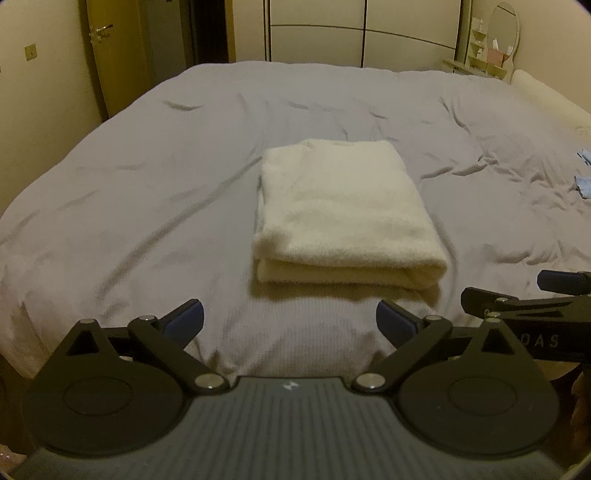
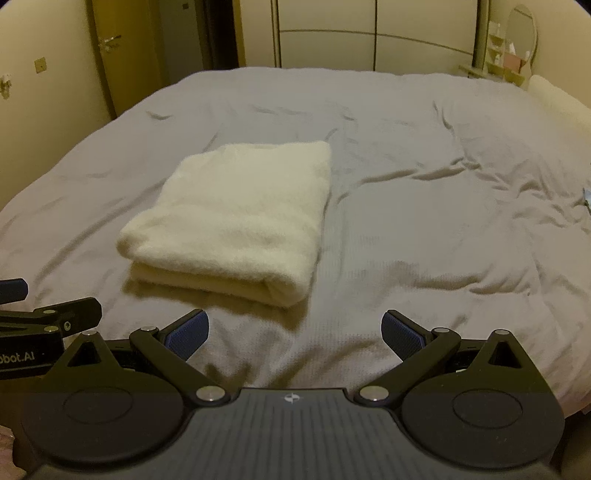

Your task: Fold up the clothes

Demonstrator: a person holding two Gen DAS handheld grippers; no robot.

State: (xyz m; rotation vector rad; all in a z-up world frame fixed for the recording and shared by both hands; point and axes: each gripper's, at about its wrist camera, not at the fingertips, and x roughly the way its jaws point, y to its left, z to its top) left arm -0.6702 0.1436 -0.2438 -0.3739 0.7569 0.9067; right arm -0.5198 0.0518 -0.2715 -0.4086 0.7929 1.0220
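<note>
A cream fuzzy garment (image 1: 343, 214) lies folded into a thick rectangle on the grey bed cover (image 1: 147, 184), its folded edge toward me. My left gripper (image 1: 290, 321) hovers open just short of that edge, with nothing between its blue pads. In the right wrist view the same folded garment (image 2: 236, 221) sits ahead and to the left, and my right gripper (image 2: 295, 332) is open over bare bed cover (image 2: 424, 221), holding nothing. Each gripper's black frame shows at the edge of the other's view.
A small blue cloth (image 1: 583, 184) lies at the bed's right edge. A cream pillow (image 1: 546, 96) rests at the far right. Beyond the bed stand a wardrobe (image 1: 362, 33), a wooden door (image 1: 110, 55) and a mirror with shelves (image 1: 498, 40).
</note>
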